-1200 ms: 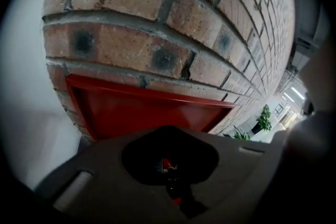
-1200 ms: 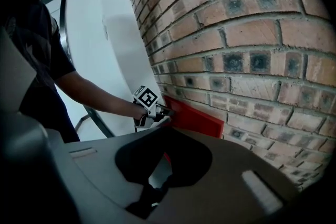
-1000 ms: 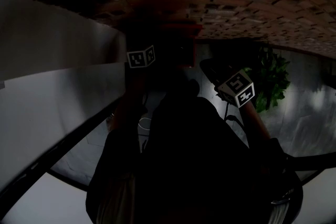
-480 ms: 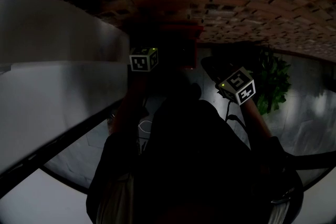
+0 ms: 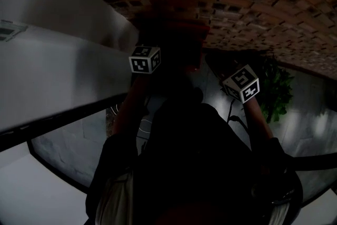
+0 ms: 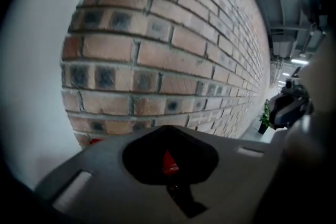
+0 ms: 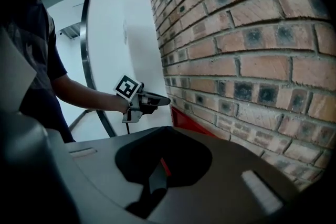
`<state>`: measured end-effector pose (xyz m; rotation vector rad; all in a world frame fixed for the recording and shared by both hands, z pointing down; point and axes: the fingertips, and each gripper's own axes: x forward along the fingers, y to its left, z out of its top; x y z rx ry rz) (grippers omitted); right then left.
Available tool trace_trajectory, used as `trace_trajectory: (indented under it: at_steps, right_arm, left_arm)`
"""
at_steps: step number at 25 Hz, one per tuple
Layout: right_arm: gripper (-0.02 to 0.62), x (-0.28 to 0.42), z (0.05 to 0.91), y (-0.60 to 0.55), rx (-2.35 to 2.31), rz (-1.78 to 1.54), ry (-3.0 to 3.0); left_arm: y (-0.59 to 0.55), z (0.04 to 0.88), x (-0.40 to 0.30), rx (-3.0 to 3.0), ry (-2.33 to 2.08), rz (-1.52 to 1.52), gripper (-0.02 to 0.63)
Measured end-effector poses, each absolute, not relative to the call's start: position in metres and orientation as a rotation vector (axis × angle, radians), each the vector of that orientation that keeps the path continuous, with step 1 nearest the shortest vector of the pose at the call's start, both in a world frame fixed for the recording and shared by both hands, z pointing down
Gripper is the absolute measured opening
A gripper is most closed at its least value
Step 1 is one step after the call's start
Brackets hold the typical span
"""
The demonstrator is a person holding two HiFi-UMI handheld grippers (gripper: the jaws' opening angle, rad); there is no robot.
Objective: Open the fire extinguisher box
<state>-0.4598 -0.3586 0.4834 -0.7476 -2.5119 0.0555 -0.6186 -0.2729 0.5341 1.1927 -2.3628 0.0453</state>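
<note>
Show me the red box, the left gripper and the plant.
red box [image 7: 184,120]: right gripper view, its visible red edge.
left gripper [image 7: 166,100]: right gripper view, tip of its closed jaws.
plant [image 5: 276,87]: head view, its green leaves.

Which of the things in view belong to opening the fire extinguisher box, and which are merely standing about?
For the job:
- red box, only its edge showing, against the brick wall
- left gripper, shut, empty
- right gripper, shut, empty

Standing about:
- brick wall
- plant
- white wall
</note>
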Motion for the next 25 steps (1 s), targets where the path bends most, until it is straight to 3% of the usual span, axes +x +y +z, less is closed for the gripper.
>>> trace_trajectory:
  at_steps: [12, 25]
  right_arm:
    - [0.002, -0.446, 0.468, -0.296, -1.108, -0.022, -2.461]
    - [0.002, -0.436, 0.443, -0.158, -1.455, -0.053, -2.325]
  left_arm:
    - [-0.217, 0.443, -0.549, 1.132, -2.594, 0.14, -0.002]
    - [-0.087, 0.396, -0.495, 0.893, -2.778, 0.165, -0.002]
